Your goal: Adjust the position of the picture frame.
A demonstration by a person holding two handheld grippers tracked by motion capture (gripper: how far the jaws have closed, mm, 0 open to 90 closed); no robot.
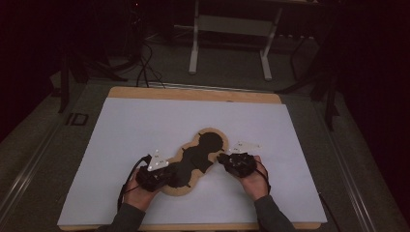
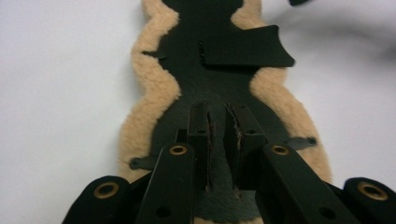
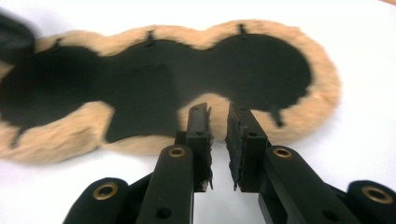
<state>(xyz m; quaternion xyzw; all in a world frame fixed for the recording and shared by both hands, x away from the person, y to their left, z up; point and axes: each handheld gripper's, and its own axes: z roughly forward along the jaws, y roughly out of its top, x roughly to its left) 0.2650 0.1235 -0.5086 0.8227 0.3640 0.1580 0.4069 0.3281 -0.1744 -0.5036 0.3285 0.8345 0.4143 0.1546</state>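
A peanut-shaped pad with a tan fleece rim and a black leather middle lies flat on the white sheet. My left gripper rests over the pad's near left end. In the left gripper view its jaws stand narrowly apart over the black leather, with nothing between them. A black flap lies on the leather ahead. My right gripper sits at the pad's right side. In the right gripper view its tips hover at the fleece edge, slightly apart and holding nothing.
The white sheet covers a wooden board on a dark table. A white-framed stand and cables sit on the floor beyond. The sheet around the pad is bare white.
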